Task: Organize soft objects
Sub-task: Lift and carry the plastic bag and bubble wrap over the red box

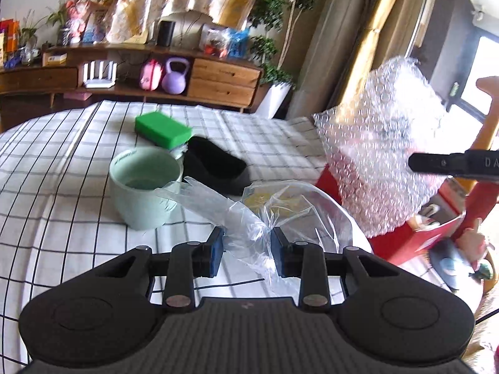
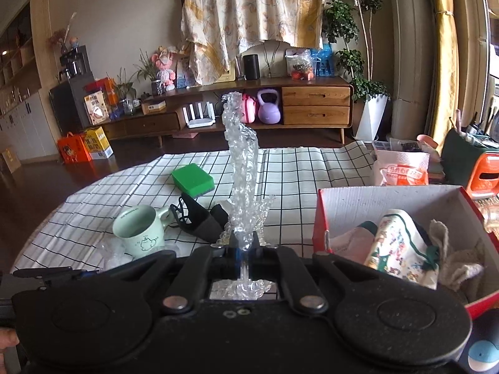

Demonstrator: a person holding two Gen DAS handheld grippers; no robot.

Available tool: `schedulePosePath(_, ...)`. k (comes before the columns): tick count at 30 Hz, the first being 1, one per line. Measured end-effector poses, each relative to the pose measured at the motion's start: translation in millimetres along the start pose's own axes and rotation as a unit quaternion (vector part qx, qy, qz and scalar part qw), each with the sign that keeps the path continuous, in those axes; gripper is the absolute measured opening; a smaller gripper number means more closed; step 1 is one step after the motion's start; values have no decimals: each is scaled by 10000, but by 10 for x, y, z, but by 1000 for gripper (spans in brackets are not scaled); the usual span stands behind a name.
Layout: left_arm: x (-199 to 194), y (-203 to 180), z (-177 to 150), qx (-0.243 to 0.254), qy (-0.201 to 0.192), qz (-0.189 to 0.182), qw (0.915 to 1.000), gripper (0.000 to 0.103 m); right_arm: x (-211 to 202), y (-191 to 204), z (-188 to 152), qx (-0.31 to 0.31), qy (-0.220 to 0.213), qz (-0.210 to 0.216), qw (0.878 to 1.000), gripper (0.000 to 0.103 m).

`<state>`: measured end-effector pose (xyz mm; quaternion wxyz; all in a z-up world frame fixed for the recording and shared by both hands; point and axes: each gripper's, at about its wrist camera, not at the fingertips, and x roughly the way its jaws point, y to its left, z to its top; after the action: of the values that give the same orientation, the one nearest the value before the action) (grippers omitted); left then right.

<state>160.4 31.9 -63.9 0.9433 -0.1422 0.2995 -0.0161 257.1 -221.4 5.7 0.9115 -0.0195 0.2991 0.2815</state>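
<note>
My left gripper [image 1: 248, 247] is shut on a bunched clear plastic bag [image 1: 280, 208], which hangs just above the checked cloth. A sheet of bubble wrap [image 2: 241, 162] stands up from my right gripper [image 2: 242, 244], whose jaws are shut on its lower edge. In the left wrist view the same bubble wrap [image 1: 383, 143] hangs over the red box [image 1: 402, 243]. The red box [image 2: 343, 199] has a white inside and holds folded cloths [image 2: 396, 243]. A green sponge [image 2: 193, 180], a black fabric piece [image 2: 202, 221] and a mint mug [image 2: 140, 227] lie on the cloth.
The checked cloth [image 2: 305, 168] covers the table. Behind it stands a wooden sideboard [image 2: 315, 106] with a purple kettlebell [image 2: 268, 107]. A snack bag [image 2: 402, 170] and an orange stool [image 2: 483, 177] are at the right, beyond the box.
</note>
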Motion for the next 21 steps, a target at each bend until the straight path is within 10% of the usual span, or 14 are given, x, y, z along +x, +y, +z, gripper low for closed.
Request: schedulePosePath(21, -214, -946, 529, 756, -708, -453, 9936, 32, -952, -714, 18, 458, -660, -617, 9949, 3)
